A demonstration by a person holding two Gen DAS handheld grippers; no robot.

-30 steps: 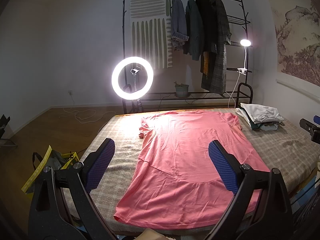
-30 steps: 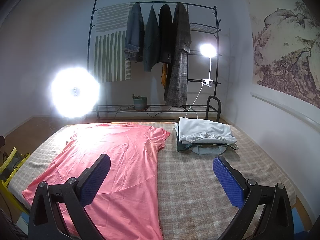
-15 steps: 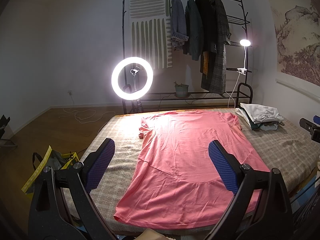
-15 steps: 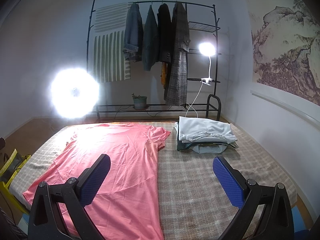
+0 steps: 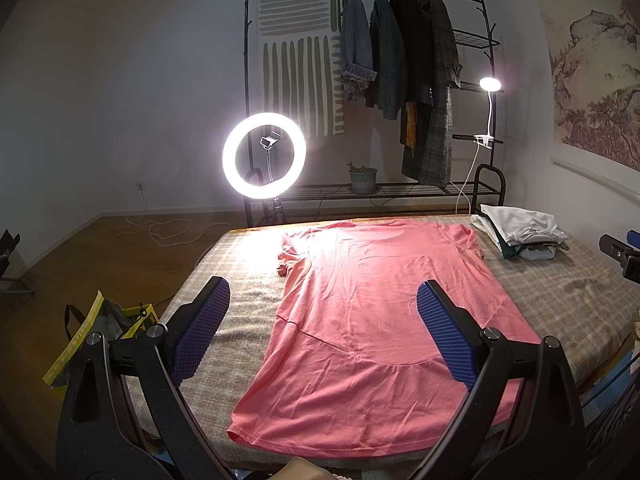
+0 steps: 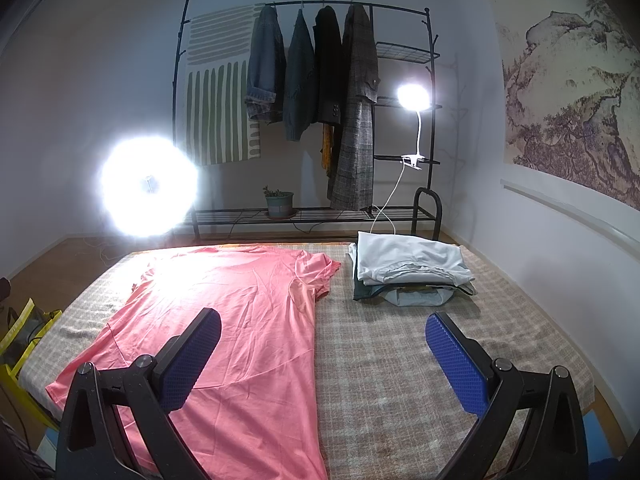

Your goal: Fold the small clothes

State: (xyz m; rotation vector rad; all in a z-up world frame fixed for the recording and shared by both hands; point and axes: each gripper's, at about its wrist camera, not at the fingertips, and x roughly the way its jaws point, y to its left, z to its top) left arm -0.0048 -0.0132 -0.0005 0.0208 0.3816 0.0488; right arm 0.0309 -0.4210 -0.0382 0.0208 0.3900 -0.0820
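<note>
A pink T-shirt [image 5: 372, 312] lies spread flat on the checked bed cover [image 5: 248, 264], hem toward me, collar at the far end; it also shows in the right wrist view [image 6: 240, 312]. My left gripper [image 5: 323, 300] is open and empty, held above the hem end of the shirt. My right gripper [image 6: 323, 332] is open and empty, held above the shirt's right edge and the bare cover [image 6: 400, 360]. Part of the right gripper [image 5: 620, 254] shows at the right edge of the left wrist view.
A stack of folded clothes [image 6: 408, 272] sits at the far right of the bed [image 5: 520, 236]. Behind the bed stand a lit ring light [image 5: 264, 156], a clothes rack [image 5: 400, 80] and a clip lamp [image 5: 490, 84]. A yellow-trimmed bag [image 5: 92, 328] is on the floor at left.
The right wrist view has shifted slightly. The left gripper and the shirt have not moved.
</note>
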